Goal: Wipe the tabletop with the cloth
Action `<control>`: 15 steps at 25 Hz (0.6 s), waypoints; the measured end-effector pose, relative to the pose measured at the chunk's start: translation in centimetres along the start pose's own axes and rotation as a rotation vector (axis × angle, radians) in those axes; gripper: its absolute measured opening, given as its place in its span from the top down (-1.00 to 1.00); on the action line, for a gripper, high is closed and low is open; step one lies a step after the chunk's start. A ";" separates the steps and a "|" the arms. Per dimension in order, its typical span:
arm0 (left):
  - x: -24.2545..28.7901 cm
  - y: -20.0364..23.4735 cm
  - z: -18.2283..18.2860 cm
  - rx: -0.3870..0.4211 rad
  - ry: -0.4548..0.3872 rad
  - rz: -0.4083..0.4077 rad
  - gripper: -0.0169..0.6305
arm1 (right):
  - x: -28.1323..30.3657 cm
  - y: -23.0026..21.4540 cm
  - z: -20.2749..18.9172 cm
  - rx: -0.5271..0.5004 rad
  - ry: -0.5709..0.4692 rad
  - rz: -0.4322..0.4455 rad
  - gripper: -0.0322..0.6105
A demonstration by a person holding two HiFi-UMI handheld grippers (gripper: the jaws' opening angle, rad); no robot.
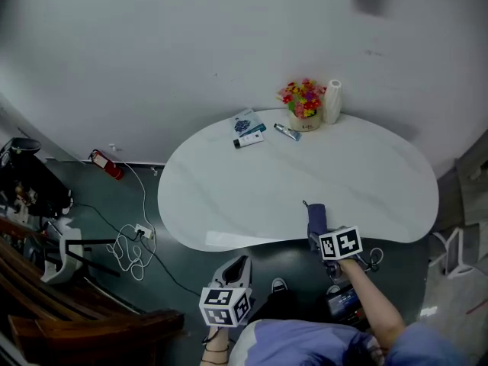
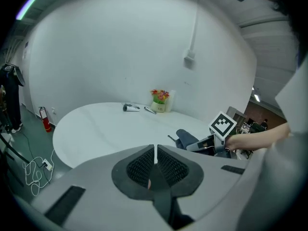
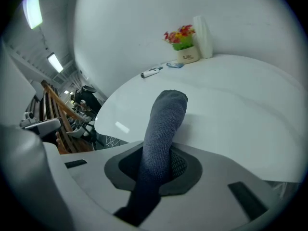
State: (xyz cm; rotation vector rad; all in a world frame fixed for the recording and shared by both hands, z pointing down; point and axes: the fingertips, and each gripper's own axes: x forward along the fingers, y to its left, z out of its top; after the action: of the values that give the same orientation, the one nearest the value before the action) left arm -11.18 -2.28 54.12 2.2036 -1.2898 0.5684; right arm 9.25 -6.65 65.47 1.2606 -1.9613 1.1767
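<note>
A dark grey-blue cloth [image 3: 161, 134] is clamped in my right gripper [image 3: 156, 165] and sticks forward over the near edge of the white table [image 3: 231, 100]. In the head view that cloth [image 1: 316, 218] rests on the table's front rim [image 1: 229, 239], just ahead of the right gripper [image 1: 320, 239]. From the left gripper view the cloth [image 2: 185, 137] shows at the right. My left gripper [image 2: 155, 165] is shut with nothing in it and stays off the table, below its front edge [image 1: 232, 269].
At the table's far side stand a flower pot [image 1: 303, 105] and a paper roll [image 1: 332, 101], with a tube [image 1: 287, 132], a booklet [image 1: 245, 122] and another tube [image 1: 248, 139] nearby. A power strip with cables [image 1: 136, 239] lies on the floor left. Wooden furniture [image 1: 46, 311] is lower left.
</note>
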 end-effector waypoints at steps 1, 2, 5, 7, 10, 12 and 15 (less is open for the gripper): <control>0.7 -1.5 0.0 0.004 0.006 -0.010 0.88 | -1.1 -1.9 -0.4 0.021 -0.006 -0.014 0.68; 1.4 -3.0 -0.1 0.010 0.013 -0.022 0.88 | -2.2 -3.8 -0.8 0.042 -0.012 -0.028 0.68; 3.5 -7.8 -0.3 0.033 0.035 -0.066 0.88 | -5.6 -9.6 -2.4 0.096 -0.032 -0.075 0.68; 4.8 -11.0 -0.5 0.051 0.048 -0.097 0.88 | -8.0 -13.2 -3.6 0.132 -0.046 -0.106 0.68; 6.7 -15.6 -0.6 0.080 0.062 -0.140 0.88 | -11.5 -18.4 -5.5 0.190 -0.066 -0.151 0.68; 8.0 -18.6 -0.6 0.098 0.066 -0.169 0.88 | -13.7 -21.6 -6.8 0.228 -0.080 -0.181 0.68; 9.3 -22.8 -0.3 0.117 0.057 -0.210 0.88 | -16.9 -25.7 -9.0 0.281 -0.096 -0.226 0.68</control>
State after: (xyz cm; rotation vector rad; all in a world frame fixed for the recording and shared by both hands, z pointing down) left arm 13.17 1.10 54.72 2.3642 -1.0039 0.6329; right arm 39.52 3.99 66.52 1.6622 -1.7033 1.3283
